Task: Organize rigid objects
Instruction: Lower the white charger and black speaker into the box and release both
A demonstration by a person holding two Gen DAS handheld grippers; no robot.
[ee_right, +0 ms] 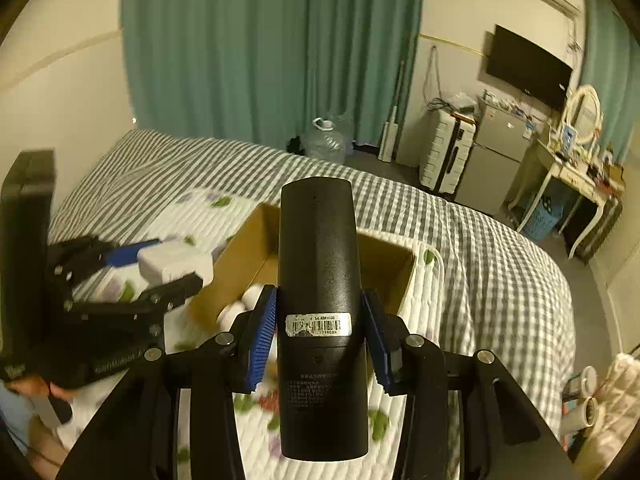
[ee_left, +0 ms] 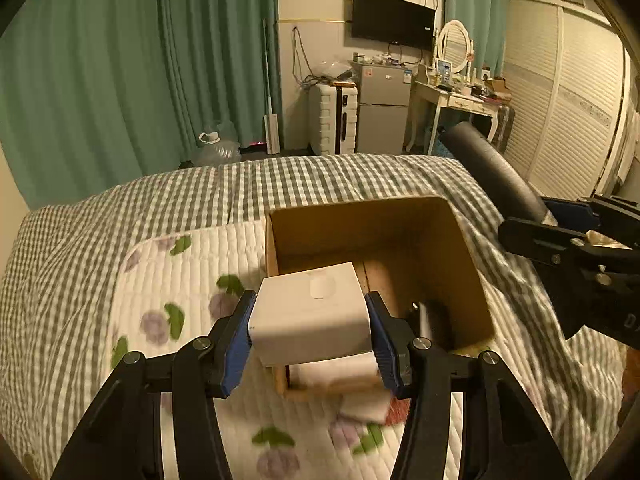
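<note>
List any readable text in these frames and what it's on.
"SK-BM", then blurred characters: top line of the white barcode sticker on the black cylindrical device.
Digits under the barcode: partly legible, not reliable.
Grey print lower on the cylinder: too small.
White rectangular box: no text.

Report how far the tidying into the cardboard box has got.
Done: the cardboard box already holds a dark item and some white rounded things. In hand: the left gripper is shut on a white box above the box's near edge; the right gripper grips a black cylinder. Left: both still need placing, plus a white flat object on the quilt.
</note>
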